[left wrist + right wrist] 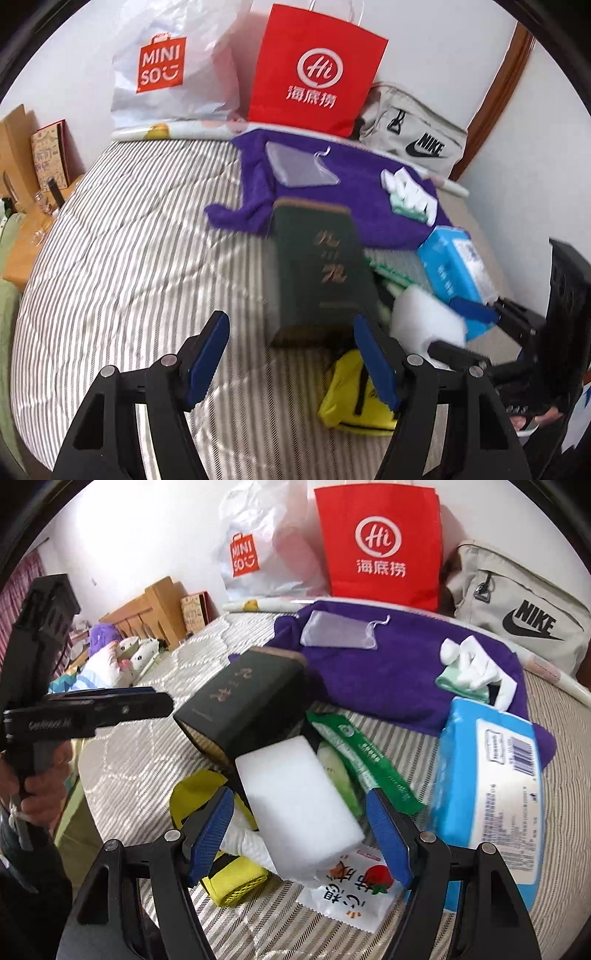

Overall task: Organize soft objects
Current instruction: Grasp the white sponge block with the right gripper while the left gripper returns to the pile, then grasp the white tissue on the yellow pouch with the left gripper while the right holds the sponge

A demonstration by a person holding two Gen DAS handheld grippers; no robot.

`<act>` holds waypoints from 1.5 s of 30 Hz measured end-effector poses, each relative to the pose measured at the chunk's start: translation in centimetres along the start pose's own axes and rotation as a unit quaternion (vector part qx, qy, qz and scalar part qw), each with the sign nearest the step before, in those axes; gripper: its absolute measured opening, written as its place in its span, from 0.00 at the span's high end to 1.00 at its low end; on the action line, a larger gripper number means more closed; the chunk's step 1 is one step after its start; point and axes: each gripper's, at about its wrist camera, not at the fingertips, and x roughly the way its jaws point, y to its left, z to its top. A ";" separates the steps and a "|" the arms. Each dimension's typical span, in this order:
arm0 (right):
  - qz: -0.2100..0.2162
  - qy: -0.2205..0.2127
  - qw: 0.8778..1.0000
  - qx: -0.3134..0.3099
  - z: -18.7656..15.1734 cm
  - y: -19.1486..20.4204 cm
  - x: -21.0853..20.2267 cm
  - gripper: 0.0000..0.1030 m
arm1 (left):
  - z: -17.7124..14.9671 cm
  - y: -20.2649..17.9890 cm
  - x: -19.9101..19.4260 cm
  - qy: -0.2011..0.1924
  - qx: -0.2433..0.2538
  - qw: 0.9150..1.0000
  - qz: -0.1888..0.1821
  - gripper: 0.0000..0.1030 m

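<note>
Between right gripper jaws, white sponge lengthwise

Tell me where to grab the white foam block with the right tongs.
Grip the foam block across its two long side faces near the nearer end, coming from above and in front. It lies lengthwise between the open right tongs, propped on the yellow pouch and snack packet.

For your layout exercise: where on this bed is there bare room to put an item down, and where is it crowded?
Free: the striped bedcover left of the dark green box, out to the wooden furniture. Crowded: the purple towel, white foam block and blue wipes pack.
</note>
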 end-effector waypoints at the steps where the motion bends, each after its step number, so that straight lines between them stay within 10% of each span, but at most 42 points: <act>1: -0.004 0.004 1.000 -0.004 -0.1 0.2 0.4 0.29 | -0.3 0.2 0.0 0.003 0.000 1.000 0.001 0.34; 18: -0.041 -0.045 0.998 -0.022 -1.5 0.8 -2.2 0.35 | -5.1 -1.5 1.5 0.039 0.010 0.998 -0.042 0.34; 33: -0.076 -0.067 0.994 0.039 -8.4 -3.5 -8.9 0.35 | -6.1 -9.4 2.0 0.010 0.120 0.990 -0.078 0.34; 45: -0.093 -0.033 0.992 0.084 -12.8 -7.1 -7.2 0.35 | -6.2 -11.3 4.5 0.021 0.132 0.988 -0.076 0.67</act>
